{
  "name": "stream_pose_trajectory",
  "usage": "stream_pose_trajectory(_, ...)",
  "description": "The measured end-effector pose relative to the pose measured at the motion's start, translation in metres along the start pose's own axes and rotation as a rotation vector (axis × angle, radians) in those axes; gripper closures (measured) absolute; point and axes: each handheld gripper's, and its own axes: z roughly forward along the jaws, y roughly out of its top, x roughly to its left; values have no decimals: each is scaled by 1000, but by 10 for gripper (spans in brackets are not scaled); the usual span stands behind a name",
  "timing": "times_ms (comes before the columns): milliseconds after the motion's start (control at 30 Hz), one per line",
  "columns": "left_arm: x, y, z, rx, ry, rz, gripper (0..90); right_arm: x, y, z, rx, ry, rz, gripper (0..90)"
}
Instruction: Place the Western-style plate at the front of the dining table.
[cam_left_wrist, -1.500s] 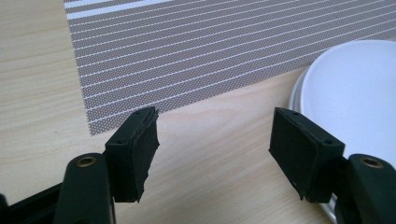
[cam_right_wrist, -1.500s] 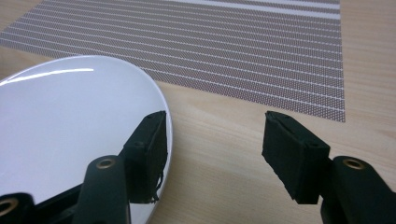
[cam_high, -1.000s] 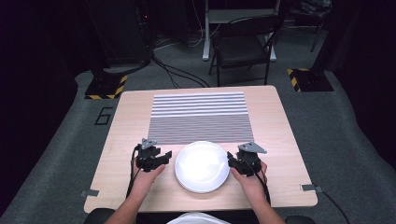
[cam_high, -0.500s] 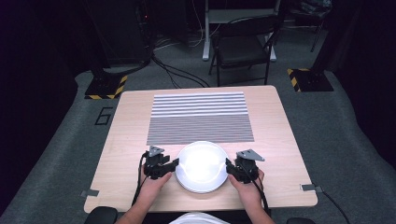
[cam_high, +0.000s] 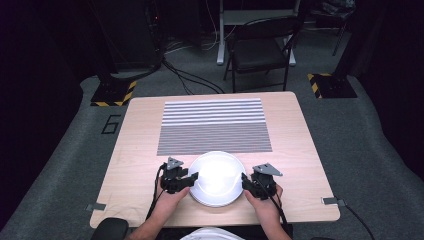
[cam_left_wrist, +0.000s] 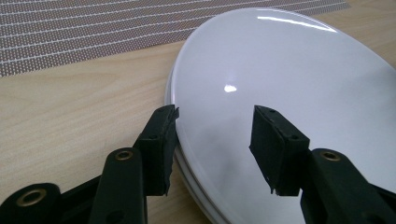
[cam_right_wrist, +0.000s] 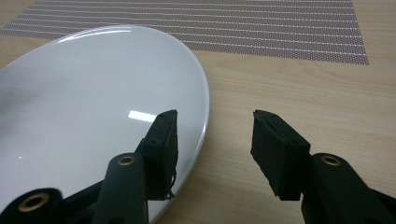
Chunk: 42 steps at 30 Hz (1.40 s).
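1. High view first: we are seeing a white plate (cam_high: 216, 178) sitting on the near part of the wooden table (cam_high: 130, 150), just in front of the striped mat (cam_high: 215, 125).
2. We are holding the left gripper (cam_high: 184, 180) at the plate's left rim and the right gripper (cam_high: 248, 182) at its right rim, a hand (cam_high: 167, 202) behind each.
3. In the left gripper view, we are seeing the jaws spread, one outside the rim over the wood, the other over the plate's face (cam_left_wrist: 289, 93); a second rim is showing underneath.
4. In the right gripper view, the jaws are standing spread too, straddling the plate's edge (cam_right_wrist: 93, 93), gripping nothing.
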Motion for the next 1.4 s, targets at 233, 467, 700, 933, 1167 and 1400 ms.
stream_pose_trajectory(233, 2, 1, -1, 11, -19, -18, 499, -6, -1, -4, -8, 3, 42, 496)
stream_pose_trajectory(467, -1, 1, 0, 9, -19, -18, 485, -5, -4, 1, 18, 24, 66, 491)
stream_pose_trajectory(700, -2, 1, 1, 11, -36, -16, 442, -2, -8, 7, 53, 69, 101, 481)
stream_pose_trajectory(933, -4, 0, 1, 6, -31, -18, 421, 5, -11, 14, 88, 106, 116, 472)
stream_pose_trajectory(1167, -9, -1, 4, 1, -22, -6, 411, 10, -10, 14, 88, 99, 111, 458)
stream_pose_trajectory(1400, -15, -1, 11, 12, -37, 5, 425, 3, -6, 9, 69, 81, 135, 459)
